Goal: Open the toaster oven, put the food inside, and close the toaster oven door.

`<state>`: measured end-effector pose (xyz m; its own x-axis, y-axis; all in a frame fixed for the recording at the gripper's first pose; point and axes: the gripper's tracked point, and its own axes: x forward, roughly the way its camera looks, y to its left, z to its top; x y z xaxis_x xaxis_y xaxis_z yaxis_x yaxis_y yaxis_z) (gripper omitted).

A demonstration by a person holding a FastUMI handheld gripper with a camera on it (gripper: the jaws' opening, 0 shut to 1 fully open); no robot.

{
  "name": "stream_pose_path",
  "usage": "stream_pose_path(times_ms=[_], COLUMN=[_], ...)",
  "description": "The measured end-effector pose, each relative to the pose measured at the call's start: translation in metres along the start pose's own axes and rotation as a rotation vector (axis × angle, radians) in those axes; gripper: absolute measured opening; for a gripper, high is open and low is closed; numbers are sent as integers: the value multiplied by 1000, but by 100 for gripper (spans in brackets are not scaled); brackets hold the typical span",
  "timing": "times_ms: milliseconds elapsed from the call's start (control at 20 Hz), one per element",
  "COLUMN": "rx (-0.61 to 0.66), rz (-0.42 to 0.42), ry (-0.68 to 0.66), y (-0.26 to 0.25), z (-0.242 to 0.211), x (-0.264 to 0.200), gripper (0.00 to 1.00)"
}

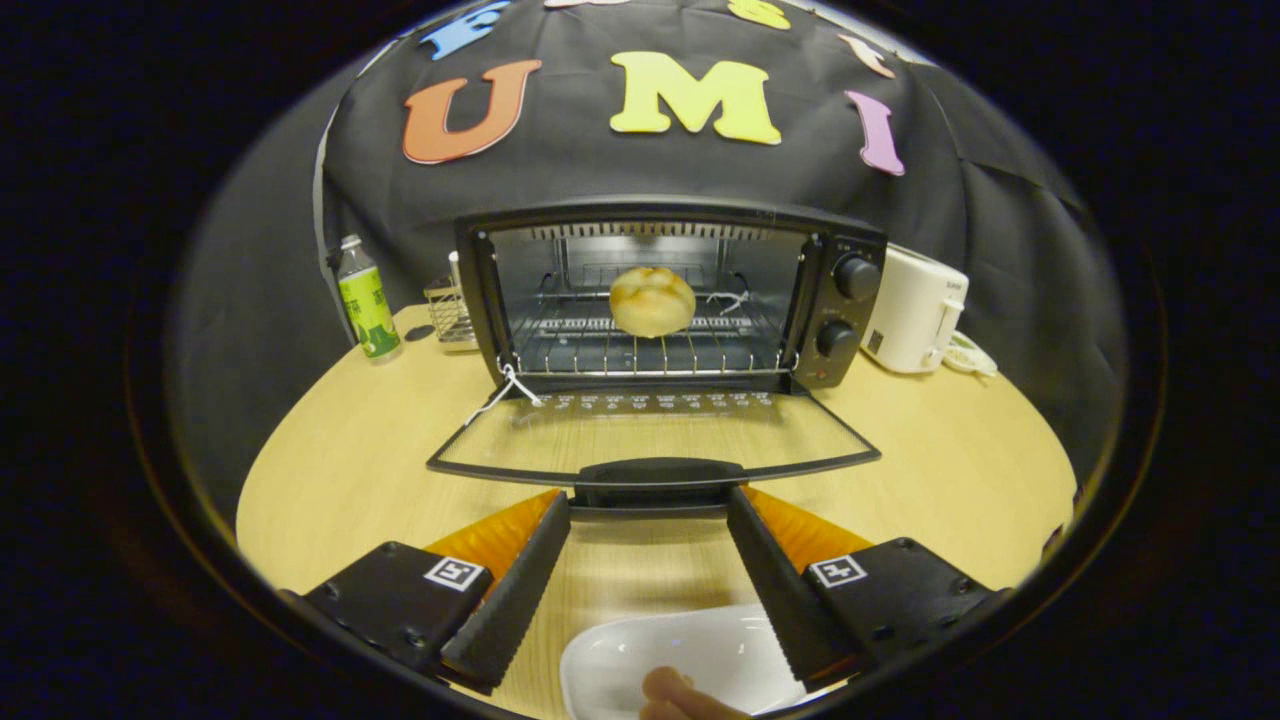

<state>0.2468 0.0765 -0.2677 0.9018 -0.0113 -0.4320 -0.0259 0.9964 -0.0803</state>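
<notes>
Bench (330, 470) carries toaster oven (660, 290), door (655, 440) folded down flat. Bun (652, 300) sits on the rack inside. Gripper (648, 510) jaws spread wide, empty, tips either side of door handle (652, 478). White dish (690, 655) between fingers.

Open claw (648, 510) just short of lowered oven door (650, 440); bare table (350, 470) either side.
</notes>
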Motion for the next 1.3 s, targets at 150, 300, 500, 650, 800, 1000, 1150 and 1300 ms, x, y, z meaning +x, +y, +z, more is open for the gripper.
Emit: stream_pose_path(times_ms=[150, 300, 500, 650, 800, 1000, 1150, 1300], rx=[-59, -23, 34, 32, 38, 80, 97, 80], rz=[22, 39, 63, 32, 53, 63, 50, 31], ry=[-63, -73, -43, 33, 72, 164, 176, 148], y=[8, 8, 8, 0, 4, 4, -2, -2], z=[30, 43, 30, 7, -7, -34, -41, -30], x=[-5, -3, -5, -8, -9, 2, 17, 19], gripper=[100, 100, 100, 100, 100, 100, 100, 100])
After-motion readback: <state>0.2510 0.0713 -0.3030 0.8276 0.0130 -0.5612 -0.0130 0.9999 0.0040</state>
